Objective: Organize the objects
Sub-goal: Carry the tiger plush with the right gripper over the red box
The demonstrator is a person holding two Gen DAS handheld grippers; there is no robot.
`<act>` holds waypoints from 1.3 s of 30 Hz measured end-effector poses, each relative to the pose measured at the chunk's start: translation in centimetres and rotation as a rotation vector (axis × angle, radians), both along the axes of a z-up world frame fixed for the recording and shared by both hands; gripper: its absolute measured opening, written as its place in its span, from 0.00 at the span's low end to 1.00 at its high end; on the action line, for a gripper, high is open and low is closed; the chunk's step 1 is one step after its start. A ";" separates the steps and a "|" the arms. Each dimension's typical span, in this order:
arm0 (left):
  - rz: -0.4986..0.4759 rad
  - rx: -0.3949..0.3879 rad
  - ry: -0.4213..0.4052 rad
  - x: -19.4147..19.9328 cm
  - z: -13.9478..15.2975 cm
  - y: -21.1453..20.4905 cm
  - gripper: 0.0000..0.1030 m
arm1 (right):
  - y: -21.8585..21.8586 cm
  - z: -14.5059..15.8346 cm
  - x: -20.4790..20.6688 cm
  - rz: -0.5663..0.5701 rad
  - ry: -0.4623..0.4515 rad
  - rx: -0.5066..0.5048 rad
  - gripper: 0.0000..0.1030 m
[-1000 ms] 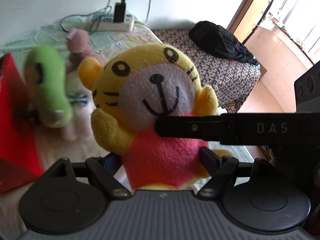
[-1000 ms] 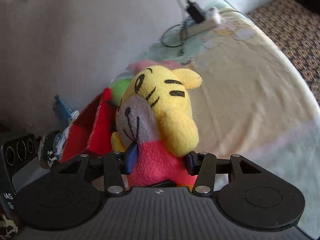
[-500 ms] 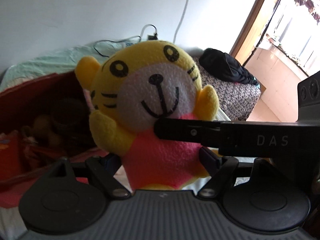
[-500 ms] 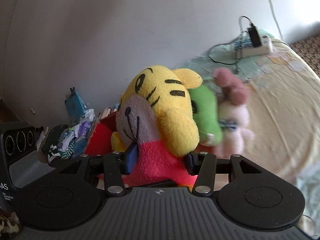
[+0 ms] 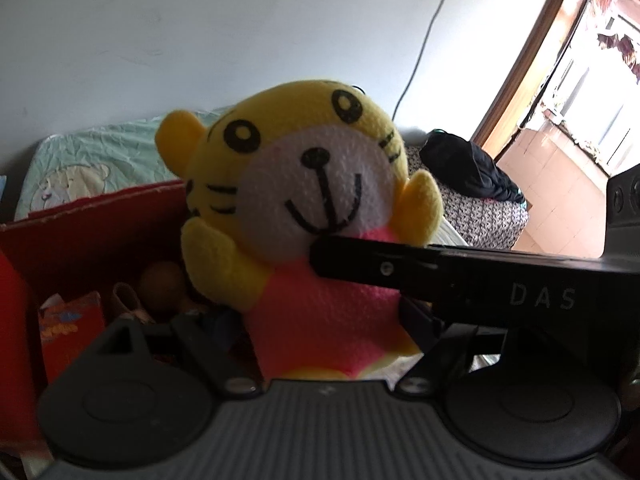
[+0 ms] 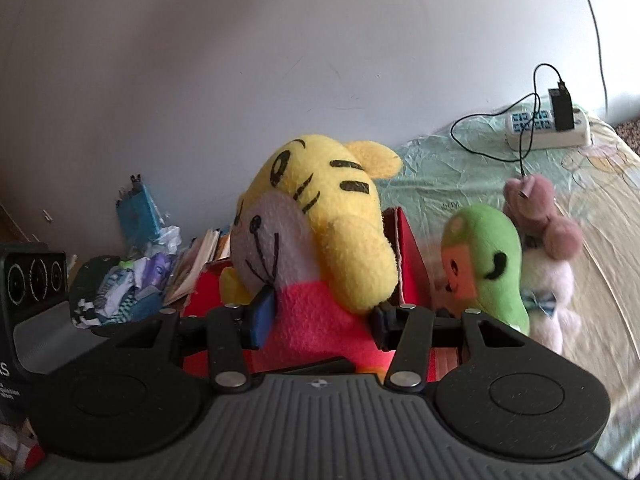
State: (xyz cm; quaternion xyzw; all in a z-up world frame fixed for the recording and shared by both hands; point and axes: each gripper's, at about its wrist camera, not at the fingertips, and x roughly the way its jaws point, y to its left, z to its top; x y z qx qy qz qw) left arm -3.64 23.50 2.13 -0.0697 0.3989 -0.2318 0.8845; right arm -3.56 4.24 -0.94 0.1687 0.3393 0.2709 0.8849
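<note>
In the left wrist view, a red box (image 5: pixel 92 236) fills the left edge and lower left, its inside holding an orange packet (image 5: pixel 72 328) and dim shapes too dark to name. Above it in the upper left lies a pale green bed sheet (image 5: pixel 96 156). At centre, the yellow tiger plush (image 5: pixel 308 216) in its pink shirt faces the camera, held over the box's right part. The left gripper (image 5: pixel 320 324) has its jaws closed against the sides of the plush's pink body. One finger of the right gripper (image 5: pixel 440 276) crosses from the right edge and presses the plush's chest just under the chin. In the right middle, a black garment (image 5: pixel 472 172) lies on a patterned bedcover.

In the right wrist view, a heap of crumpled wrappers (image 6: pixel 128 280) sits at left. At centre, the right gripper (image 6: pixel 320 316) clamps the tiger plush (image 6: pixel 320 220) at its pink body, with the red box (image 6: pixel 412 264) directly behind it. To the right, a green plush (image 6: pixel 488 264) and a pink rabbit plush (image 6: pixel 548 248) lie touching on the bed. A white power strip (image 6: pixel 548 128) rests in the upper right.
</note>
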 end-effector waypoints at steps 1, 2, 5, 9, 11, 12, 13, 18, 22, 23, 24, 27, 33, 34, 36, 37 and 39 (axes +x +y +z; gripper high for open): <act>0.002 -0.009 0.008 0.6 -0.4 0.4 0.79 | 0.5 -0.2 0.3 -0.005 0.002 -0.013 0.49; 0.002 -0.017 0.017 1.0 -0.8 0.8 0.79 | 0.9 -0.4 0.7 -0.011 0.007 -0.027 0.49; 0.002 -0.057 0.042 2.1 -1.8 1.9 0.80 | 1.8 -1.1 1.4 -0.030 0.020 -0.052 0.49; 0.007 -0.098 0.064 3.0 -2.8 2.9 0.81 | 2.4 -1.8 2.2 -0.050 0.037 -0.074 0.49; 0.014 -0.096 0.073 3.4 -3.1 3.2 0.81 | 2.9 -2.0 2.5 -0.050 0.045 -0.082 0.49; 0.017 -0.090 0.076 3.5 -3.3 3.2 0.81 | 3.1 -2.1 2.7 -0.051 0.047 -0.091 0.49; 0.020 -0.083 0.081 3.8 -3.4 3.4 0.81 | 3.4 -2.2 2.8 -0.053 0.049 -0.103 0.49; 0.032 -0.055 0.118 4.3 -4.7 3.9 0.78 | 5.2 -3.0 3.5 -0.055 0.103 -0.203 0.48; 0.044 0.001 0.126 4.2 -6.0 3.8 0.78 | 6.4 -3.7 3.8 -0.046 0.121 -0.284 0.45; 0.046 0.001 0.131 4.3 -6.2 3.9 0.79 | 6.6 -3.8 3.8 -0.045 0.122 -0.291 0.45; 0.049 0.000 0.135 4.4 -6.4 4.1 0.80 | 6.6 -3.9 3.8 -0.046 0.123 -0.292 0.46; 0.060 -0.004 0.147 4.6 -6.7 4.6 0.85 | 6.4 -4.2 3.9 -0.047 0.134 -0.273 0.48; 0.068 0.016 0.164 4.9 -7.0 4.7 0.90 | 5.4 -3.8 3.8 -0.080 0.135 -0.218 0.49; 0.066 0.024 0.169 4.9 -7.1 4.6 0.90 | 5.2 -3.5 3.6 -0.091 0.121 -0.219 0.48; 0.060 0.041 0.177 5.0 -7.3 4.0 0.90 | 5.0 -3.0 3.4 -0.111 0.088 -0.229 0.48; 0.059 0.046 0.180 5.1 -7.3 3.9 0.90 | 4.9 -2.9 3.4 -0.116 0.077 -0.229 0.44; 0.060 0.051 0.175 5.0 -7.4 3.7 0.90 | 4.9 -2.8 3.5 -0.122 0.069 -0.234 0.38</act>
